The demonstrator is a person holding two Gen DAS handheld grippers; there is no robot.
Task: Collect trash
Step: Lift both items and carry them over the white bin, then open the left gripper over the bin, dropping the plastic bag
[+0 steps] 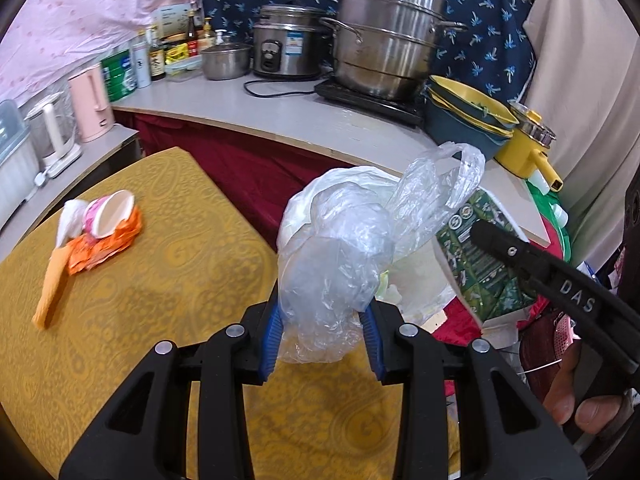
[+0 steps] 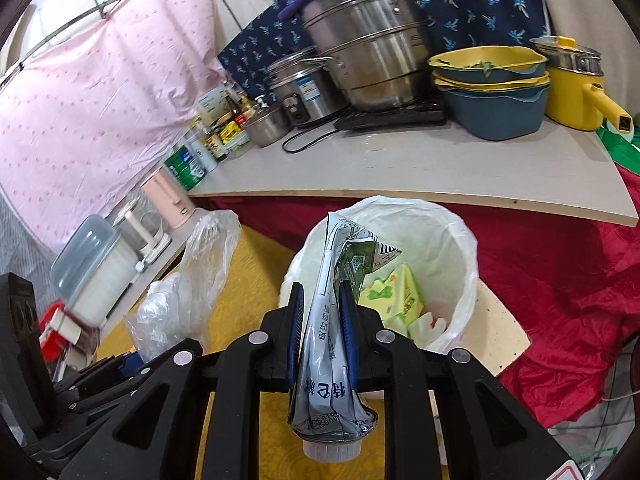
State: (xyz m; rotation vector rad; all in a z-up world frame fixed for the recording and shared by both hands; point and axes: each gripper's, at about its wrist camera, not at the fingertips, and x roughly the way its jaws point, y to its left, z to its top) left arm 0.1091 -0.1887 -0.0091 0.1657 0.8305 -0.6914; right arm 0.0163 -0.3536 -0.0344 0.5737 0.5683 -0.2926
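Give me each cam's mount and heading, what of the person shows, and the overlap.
Left wrist: on the left tongs, angled down over the yellow table toward the counter; tongs shut on a clear plastic bag; the right tongs' arm and a hand show at right.
Right wrist: on the right tongs, angled down into the lined trash bin; shut on a flattened carton; the left tongs show at lower left.
Shared: the steel steamer pot, the carton, the plastic bag.

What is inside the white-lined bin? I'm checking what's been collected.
In the bin: a yellow-green carton and white-and-pink scraps. The held carton covers the rest.
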